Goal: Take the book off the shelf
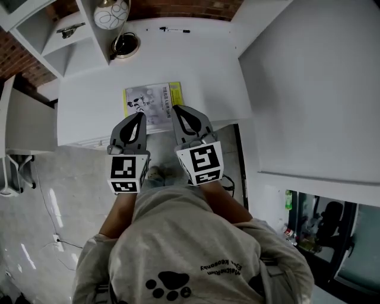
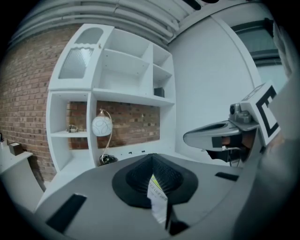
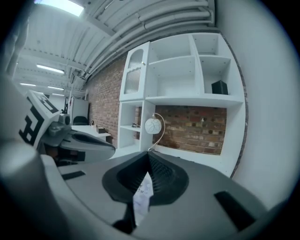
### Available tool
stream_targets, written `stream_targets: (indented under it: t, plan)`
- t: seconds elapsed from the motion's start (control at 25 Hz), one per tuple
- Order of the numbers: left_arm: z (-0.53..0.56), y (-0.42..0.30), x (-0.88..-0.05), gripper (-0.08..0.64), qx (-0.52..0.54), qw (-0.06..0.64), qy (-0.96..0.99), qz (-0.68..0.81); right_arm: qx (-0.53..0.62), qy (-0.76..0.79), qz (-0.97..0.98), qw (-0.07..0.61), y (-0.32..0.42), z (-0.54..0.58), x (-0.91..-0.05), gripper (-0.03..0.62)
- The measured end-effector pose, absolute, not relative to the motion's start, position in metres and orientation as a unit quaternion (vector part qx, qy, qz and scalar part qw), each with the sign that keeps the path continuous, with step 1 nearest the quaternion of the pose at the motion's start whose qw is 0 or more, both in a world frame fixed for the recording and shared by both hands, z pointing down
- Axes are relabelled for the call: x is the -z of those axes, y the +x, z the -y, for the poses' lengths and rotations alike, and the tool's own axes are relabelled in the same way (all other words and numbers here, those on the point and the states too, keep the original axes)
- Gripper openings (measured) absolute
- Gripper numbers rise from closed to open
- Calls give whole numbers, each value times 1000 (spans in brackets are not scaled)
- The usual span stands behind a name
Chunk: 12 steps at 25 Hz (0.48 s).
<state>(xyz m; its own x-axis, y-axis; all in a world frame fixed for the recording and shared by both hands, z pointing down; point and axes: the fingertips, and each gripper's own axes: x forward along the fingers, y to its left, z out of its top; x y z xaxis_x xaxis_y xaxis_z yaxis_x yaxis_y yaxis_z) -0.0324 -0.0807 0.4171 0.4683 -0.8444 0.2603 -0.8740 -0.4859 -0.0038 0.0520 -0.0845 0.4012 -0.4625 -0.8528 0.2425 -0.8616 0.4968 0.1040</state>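
- Nearest the person's grey sweatshirt (image 1: pixel 178 249), the left gripper (image 1: pixel 141 117) and right gripper (image 1: pixel 177 110) sit side by side. Each has its jaws pinched together on the near edge of the thin grey-and-yellow paperback book (image 1: pixel 152 101), probably to keep the floppy cover level.
- Beyond them, the book hangs over the white shelf ledge (image 1: pixel 202 65), seemingly clear of it.
- Farthest, a white globe lamp (image 1: pixel 111 15) stands before the red brick wall (image 1: pixel 190 7).

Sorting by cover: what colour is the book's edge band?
Yellow on the book, clearest in head view.
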Motion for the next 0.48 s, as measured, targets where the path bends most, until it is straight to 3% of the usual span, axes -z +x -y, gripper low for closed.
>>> stream_targets:
  t: [0.48]
  plan:
    - [33,-31,-350,9,-60,-4,838,542,58,503,856,103,67,25,-344,17]
